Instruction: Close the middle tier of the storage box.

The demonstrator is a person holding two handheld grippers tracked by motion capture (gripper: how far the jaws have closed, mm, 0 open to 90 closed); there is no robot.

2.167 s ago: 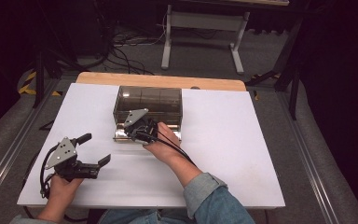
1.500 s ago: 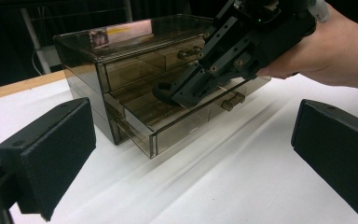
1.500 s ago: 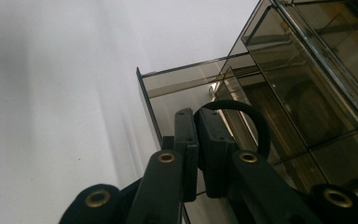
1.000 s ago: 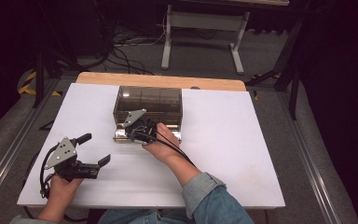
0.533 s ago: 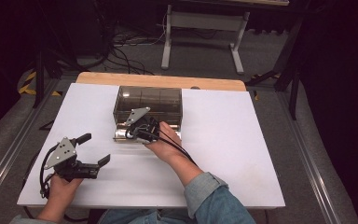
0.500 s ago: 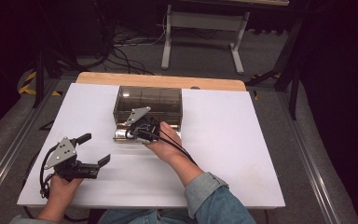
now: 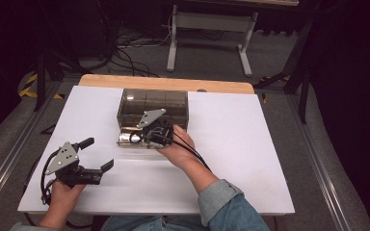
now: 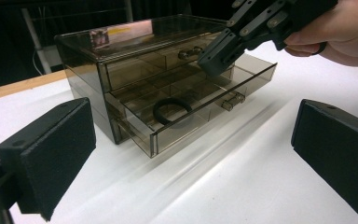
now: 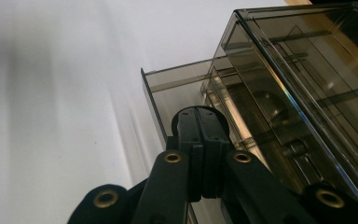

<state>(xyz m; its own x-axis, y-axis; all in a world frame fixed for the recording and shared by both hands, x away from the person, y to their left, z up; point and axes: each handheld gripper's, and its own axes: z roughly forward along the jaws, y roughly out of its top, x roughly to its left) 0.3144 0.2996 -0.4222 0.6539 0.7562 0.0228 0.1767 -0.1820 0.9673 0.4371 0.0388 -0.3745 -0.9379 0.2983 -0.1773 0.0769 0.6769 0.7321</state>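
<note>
A smoked clear drawer box (image 7: 154, 103) stands at the table's middle back. Its middle drawer (image 8: 193, 120) is pulled out, and a black ring (image 8: 172, 111) lies in the drawer's front compartment. My right gripper (image 7: 137, 136) hangs over the open drawer, its jaws shut together with nothing between them. In the left gripper view the right gripper (image 8: 210, 66) sits above the ring, apart from it. In the right gripper view the shut tips (image 9: 199, 116) point down into the drawer (image 9: 151, 105). My left gripper (image 7: 99, 153) rests open at the front left, facing the box.
White paper (image 7: 250, 144) covers the table, with bare sheet to the right of the box and in front of it. A wooden strip (image 7: 164, 83) runs along the far edge. Beyond it are a metal stand (image 7: 207, 33) and floor cables.
The right gripper has lifted a little and shifted slightly right over the open drawer. The left gripper and the box have stayed put.
</note>
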